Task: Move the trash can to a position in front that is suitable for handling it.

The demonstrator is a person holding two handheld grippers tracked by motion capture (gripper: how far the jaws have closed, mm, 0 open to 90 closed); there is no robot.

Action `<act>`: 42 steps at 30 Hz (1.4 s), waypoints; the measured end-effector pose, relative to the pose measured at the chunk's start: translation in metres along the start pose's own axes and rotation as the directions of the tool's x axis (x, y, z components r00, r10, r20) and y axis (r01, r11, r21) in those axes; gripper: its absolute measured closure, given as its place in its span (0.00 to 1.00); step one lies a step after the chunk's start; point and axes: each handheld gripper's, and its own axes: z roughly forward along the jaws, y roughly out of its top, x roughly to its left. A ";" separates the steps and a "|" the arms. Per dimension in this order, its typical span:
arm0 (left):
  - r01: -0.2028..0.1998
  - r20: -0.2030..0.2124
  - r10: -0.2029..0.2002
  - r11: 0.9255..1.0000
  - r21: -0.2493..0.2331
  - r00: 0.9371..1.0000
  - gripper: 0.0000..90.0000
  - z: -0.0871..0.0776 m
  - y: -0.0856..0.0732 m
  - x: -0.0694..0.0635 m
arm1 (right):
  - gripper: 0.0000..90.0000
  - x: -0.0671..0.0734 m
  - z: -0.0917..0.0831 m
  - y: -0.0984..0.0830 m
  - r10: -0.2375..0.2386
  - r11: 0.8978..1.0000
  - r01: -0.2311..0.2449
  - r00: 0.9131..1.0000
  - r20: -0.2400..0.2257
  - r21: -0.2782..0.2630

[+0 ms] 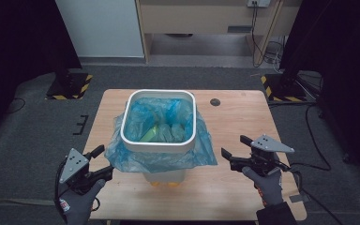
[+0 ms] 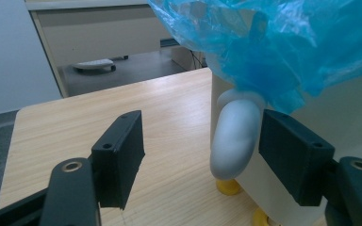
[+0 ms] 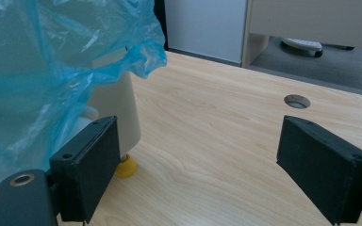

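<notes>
A white bin (image 1: 185,101) lined with a blue plastic bag (image 1: 168,158) stands mid-table, with yellow-green rubbish (image 1: 155,133) inside. The bag's edge drapes over the rim and down the sides. My left gripper (image 1: 104,160) is open at the bin's front left, just under the bag's overhang. In the left gripper view a rounded white part of the bin (image 2: 235,134) lies between the open jaws of that gripper (image 2: 207,155), above a yellow foot (image 2: 228,186). My right gripper (image 1: 234,146) is open to the right of the bin, apart from it. In its own view the right gripper (image 3: 198,165) has bare table between its jaws.
The wooden table (image 1: 243,187) has a round cable hole (image 1: 214,101) at its back right. Striped stand bases (image 1: 70,86) sit on the floor behind both far corners, with cables (image 1: 309,122) to the right. A wooden cabinet (image 1: 206,18) stands at the back.
</notes>
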 end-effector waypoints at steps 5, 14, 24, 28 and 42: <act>-0.005 0.002 0.005 1.000 0.008 1.000 0.35 0.002 -0.001 -0.001 | 0.15 0.003 0.000 -0.002 -0.003 1.000 0.004 1.000 -0.014 0.011; -0.003 0.007 0.003 1.000 0.021 1.000 0.38 0.005 -0.004 -0.002 | 0.16 0.009 0.001 -0.008 -0.030 0.999 0.032 0.998 -0.053 0.040; -0.003 0.015 0.003 1.000 0.025 1.000 0.42 0.008 -0.006 -0.003 | 0.18 0.017 0.007 -0.012 -0.034 0.998 0.041 0.992 -0.121 0.056; -0.008 0.018 0.007 1.000 0.028 1.000 0.44 0.009 -0.007 -0.004 | 0.18 0.021 0.009 -0.012 -0.058 0.996 0.066 0.990 -0.128 0.058; -0.004 0.030 0.003 0.999 0.036 1.000 0.52 0.015 -0.009 -0.008 | 0.25 0.034 0.024 -0.014 -0.052 0.996 0.065 0.981 -0.185 0.065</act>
